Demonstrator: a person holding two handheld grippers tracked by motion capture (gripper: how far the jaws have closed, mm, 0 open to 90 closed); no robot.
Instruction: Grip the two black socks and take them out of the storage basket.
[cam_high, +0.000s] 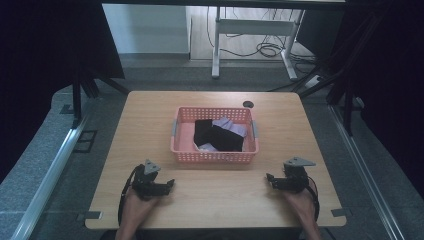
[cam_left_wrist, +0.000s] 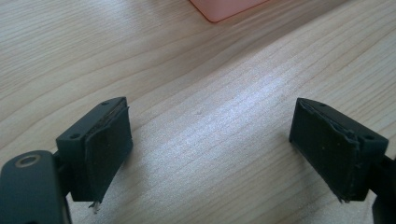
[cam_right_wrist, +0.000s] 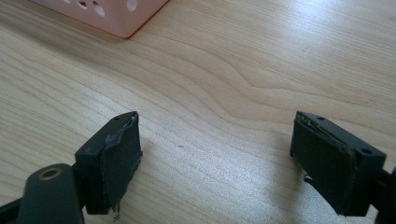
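Both the left gripper (cam_high: 169, 184) and the right gripper (cam_high: 270, 179) rest on the table (cam_high: 150, 115) with jaws apart and empty, flanking the basket (cam_high: 214, 156) for an easy reach. The clothes (cam_high: 220, 135), probably socks, lie heaped inside it.

wooden table (cam_high: 210, 200), black grommet (cam_high: 248, 104)

A lab: dark curtains (cam_high: 45, 45), rail-framed table (cam_high: 150, 115).
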